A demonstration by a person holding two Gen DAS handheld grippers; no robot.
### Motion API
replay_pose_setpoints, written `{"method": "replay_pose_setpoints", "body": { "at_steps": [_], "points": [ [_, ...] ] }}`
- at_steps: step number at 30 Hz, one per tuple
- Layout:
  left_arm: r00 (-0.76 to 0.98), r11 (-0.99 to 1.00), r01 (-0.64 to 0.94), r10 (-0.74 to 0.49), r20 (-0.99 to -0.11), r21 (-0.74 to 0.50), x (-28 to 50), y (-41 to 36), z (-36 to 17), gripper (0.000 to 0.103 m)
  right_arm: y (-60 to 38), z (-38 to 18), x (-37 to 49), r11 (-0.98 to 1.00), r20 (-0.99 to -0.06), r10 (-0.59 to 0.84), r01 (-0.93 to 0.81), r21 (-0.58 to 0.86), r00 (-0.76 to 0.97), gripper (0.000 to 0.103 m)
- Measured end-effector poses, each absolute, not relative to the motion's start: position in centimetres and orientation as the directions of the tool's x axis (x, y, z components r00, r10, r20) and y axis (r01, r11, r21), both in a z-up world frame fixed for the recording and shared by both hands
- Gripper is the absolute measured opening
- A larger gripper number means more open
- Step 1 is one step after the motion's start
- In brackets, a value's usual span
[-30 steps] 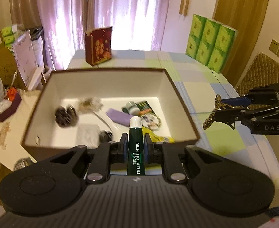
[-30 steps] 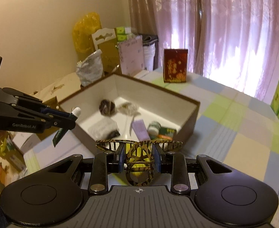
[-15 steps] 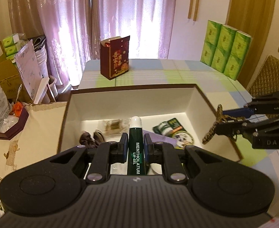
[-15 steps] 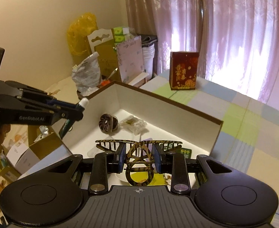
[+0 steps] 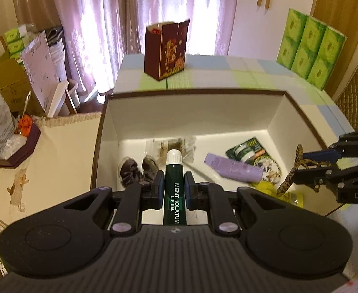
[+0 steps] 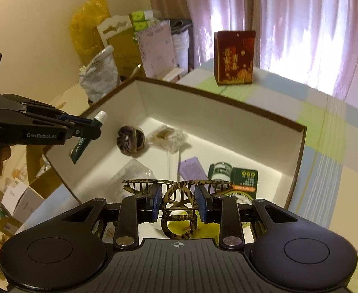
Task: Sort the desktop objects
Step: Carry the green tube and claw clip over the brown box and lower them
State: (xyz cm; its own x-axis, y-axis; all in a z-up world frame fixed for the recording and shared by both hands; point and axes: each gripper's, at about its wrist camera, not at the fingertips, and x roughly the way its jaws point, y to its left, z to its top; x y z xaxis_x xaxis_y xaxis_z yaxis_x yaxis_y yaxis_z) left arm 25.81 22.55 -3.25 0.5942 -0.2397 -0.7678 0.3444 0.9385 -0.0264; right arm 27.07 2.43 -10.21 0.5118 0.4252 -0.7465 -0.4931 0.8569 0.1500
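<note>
The left gripper (image 5: 174,190) is holding a dark green lip gel tube (image 5: 174,183) clamped between its fingers (image 5: 158,190), white cap forward, just inside the near rim of the open white box (image 5: 193,112), while the right gripper (image 6: 178,201) is gripping a tortoiseshell hair claw (image 6: 179,195) between its fingers (image 6: 201,202) above the box's near right corner. The two grippers are sitting well apart, with open air between them over the box floor. Inside the box, a dark scrunchie (image 5: 137,171) is lying near the left wall, a clear packet (image 5: 171,145) toward the far wall, a purple tube (image 5: 232,168) and a green carded item (image 5: 249,149) toward the right wall, and something yellow (image 5: 288,195) at the near right corner; the middle of the floor is staying bare. The box is standing on a worktop (image 5: 227,70) covered with a checked cloth, with free room beyond its far rim up to a red gift bag (image 5: 166,48) at the far edge. Green tissue packs (image 5: 310,48) are stacked at the far right corner, and pale curtains (image 5: 154,7) are hanging behind.
</note>
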Motion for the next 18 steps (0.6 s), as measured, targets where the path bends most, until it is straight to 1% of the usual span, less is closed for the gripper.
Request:
{"method": "replay_pose_setpoints", "body": {
  "at_steps": [18],
  "points": [
    [0.511, 0.947, 0.323, -0.177, -0.841, -0.003, 27.8, 22.8, -6.7, 0.013, 2.6, -11.8, 28.2, 0.873, -0.781, 0.393, -0.465, 0.15, 0.486, 0.028]
  ]
}}
